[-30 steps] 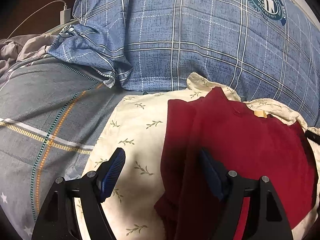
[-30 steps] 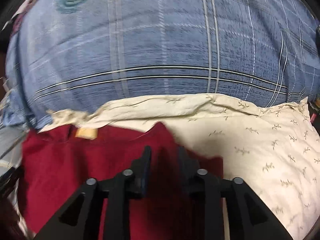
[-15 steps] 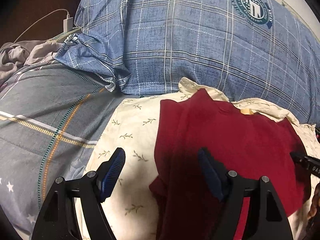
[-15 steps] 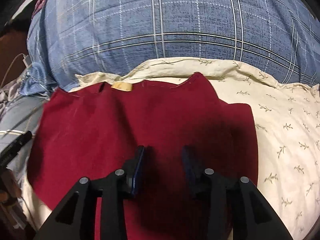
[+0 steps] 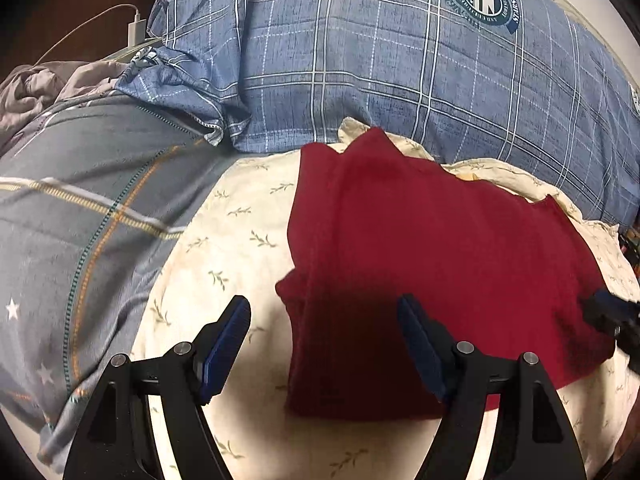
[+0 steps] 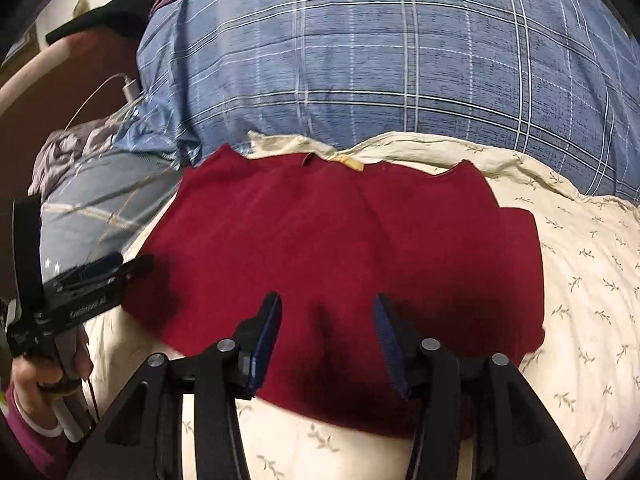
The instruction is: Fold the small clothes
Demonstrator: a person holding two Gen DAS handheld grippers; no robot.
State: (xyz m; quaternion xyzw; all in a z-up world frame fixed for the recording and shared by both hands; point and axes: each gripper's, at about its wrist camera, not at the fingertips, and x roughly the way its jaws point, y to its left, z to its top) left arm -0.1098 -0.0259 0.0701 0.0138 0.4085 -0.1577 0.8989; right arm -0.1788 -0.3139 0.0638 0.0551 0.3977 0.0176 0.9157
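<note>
A dark red small garment (image 5: 432,256) lies folded flat on a cream leaf-print cloth (image 5: 240,236); it also fills the middle of the right wrist view (image 6: 340,240), its tan label (image 6: 352,162) at the far edge. My left gripper (image 5: 324,344) is open and empty, held above the garment's near left corner. My right gripper (image 6: 326,340) is open and empty above the garment's near edge. The left gripper also shows at the left of the right wrist view (image 6: 96,280), and the right gripper's tip at the right edge of the left wrist view (image 5: 612,312).
A big blue plaid pillow (image 5: 400,60) lies just behind the garment. A grey striped bedsheet (image 5: 80,208) spreads to the left. A white charger with cable (image 5: 136,28) and crumpled grey fabric (image 5: 36,88) sit at the far left.
Both grippers have pulled back toward me and away from the garment, so more of it shows. The right gripper's jaws have opened wider.
</note>
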